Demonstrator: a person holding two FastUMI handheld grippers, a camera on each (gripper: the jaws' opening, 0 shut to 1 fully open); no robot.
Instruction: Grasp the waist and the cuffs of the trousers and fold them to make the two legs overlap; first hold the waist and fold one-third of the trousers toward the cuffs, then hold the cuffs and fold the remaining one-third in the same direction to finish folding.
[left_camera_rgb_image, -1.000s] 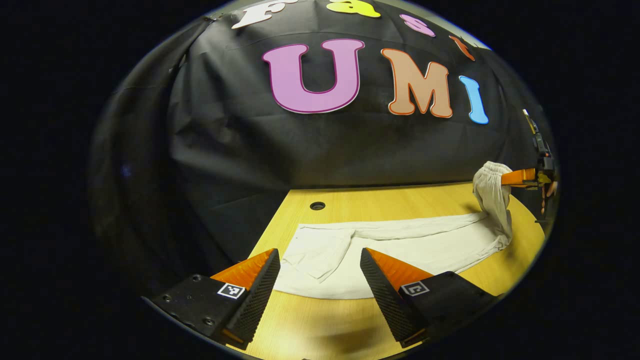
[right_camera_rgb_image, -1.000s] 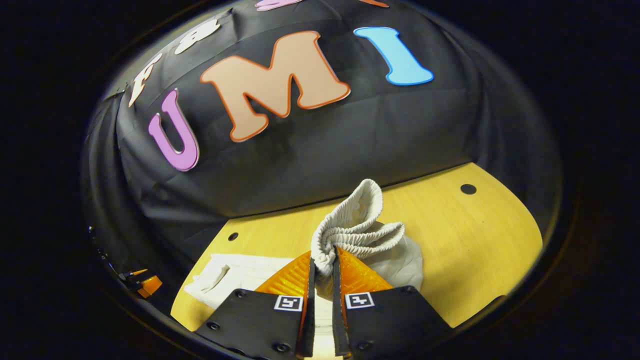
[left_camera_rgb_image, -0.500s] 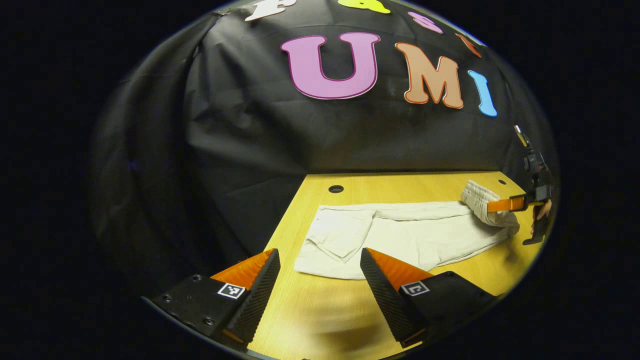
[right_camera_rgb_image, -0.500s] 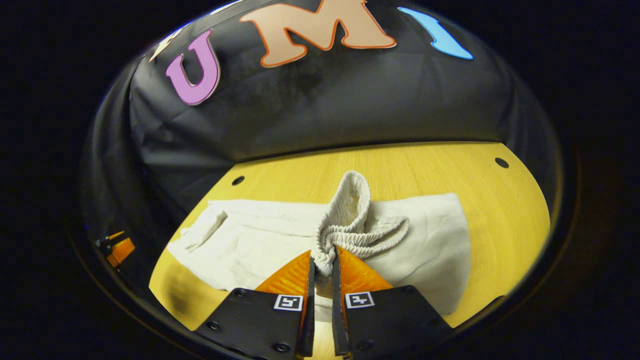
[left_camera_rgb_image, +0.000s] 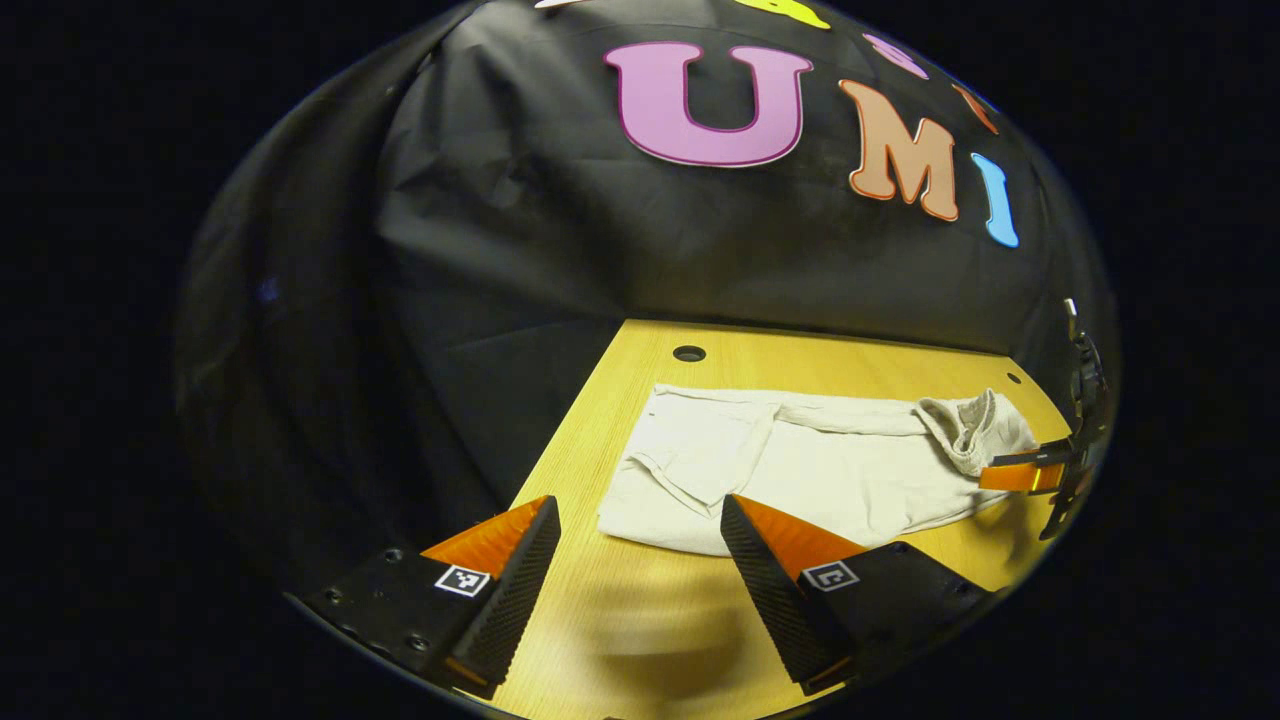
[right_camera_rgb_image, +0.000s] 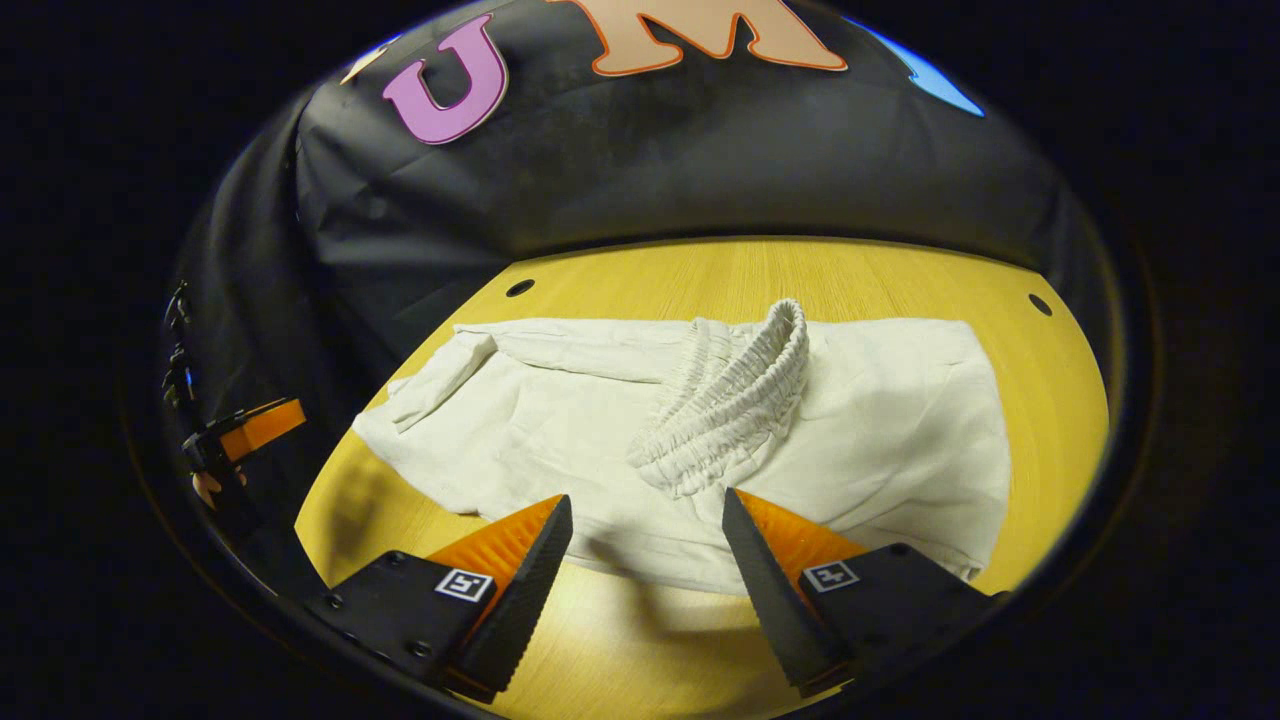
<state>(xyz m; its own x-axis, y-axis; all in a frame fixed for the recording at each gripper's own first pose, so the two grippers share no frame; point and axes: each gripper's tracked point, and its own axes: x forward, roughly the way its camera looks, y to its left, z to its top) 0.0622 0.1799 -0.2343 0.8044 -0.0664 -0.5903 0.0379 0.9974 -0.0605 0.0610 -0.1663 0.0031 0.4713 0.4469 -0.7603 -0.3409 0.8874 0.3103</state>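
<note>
Currently trousers (right_camera_rgb_image: 560, 440) lie lengthwise across table (right_camera_rgb_image: 900, 280), waist (right_camera_rgb_image: 735, 400) folded over toward cuffs, just ahead of released right gripper (right_camera_rgb_image: 645, 560); left gripper (left_camera_rgb_image: 640, 560) also spread, empty.

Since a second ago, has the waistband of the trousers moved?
Yes. The waistband has come down from above the table onto the trousers, and the right gripper has let go.

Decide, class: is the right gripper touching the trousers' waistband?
Apart. The right gripper view shows the right gripper open, with the waistband lying released on the trousers beyond its fingertips.
</note>
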